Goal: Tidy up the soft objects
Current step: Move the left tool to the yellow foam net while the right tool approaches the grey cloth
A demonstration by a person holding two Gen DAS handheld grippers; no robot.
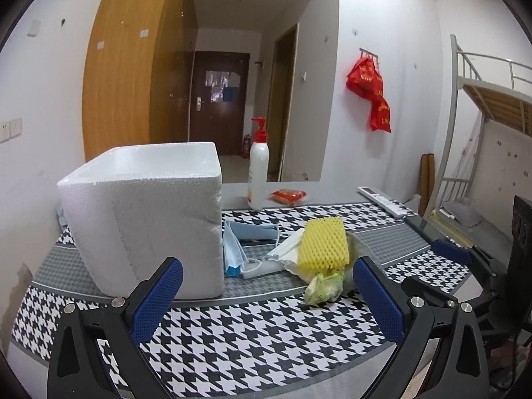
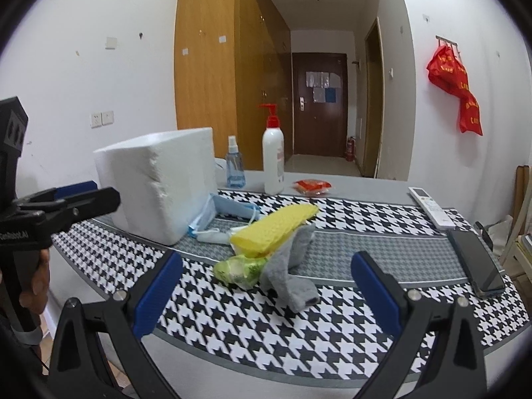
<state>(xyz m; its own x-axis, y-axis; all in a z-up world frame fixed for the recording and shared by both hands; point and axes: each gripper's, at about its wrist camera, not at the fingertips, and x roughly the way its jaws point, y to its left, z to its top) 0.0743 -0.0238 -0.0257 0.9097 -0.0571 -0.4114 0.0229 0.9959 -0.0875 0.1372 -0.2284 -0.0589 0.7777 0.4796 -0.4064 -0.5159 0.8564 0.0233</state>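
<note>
Here both claws gape wide and hold nothing: the left claw (image 1: pixel 267 299) and the right claw (image 2: pixel 266 294) hover low over the houndstooth-patterned worktop (image 1: pixel 232 342). Ahead lies a heap: a yellow foam net sleeve (image 1: pixel 324 241) atop a grey sock (image 2: pixel 292 266), a crumpled green wrapper (image 2: pixel 237 267) and pale blue face masks (image 1: pixel 236 249), just beside the white polystyrene box (image 1: pixel 146 219)

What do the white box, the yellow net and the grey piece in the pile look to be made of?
White box: expanded polystyrene foam, matte, with a beaded grain and crumbled edges. Yellow net: likely soft foam mesh of the fruit-sleeve sort, going by its open diamond lattice. Grey piece: seemingly fuzzy knit or fleece, limp and folded, maybe a sock.
</note>
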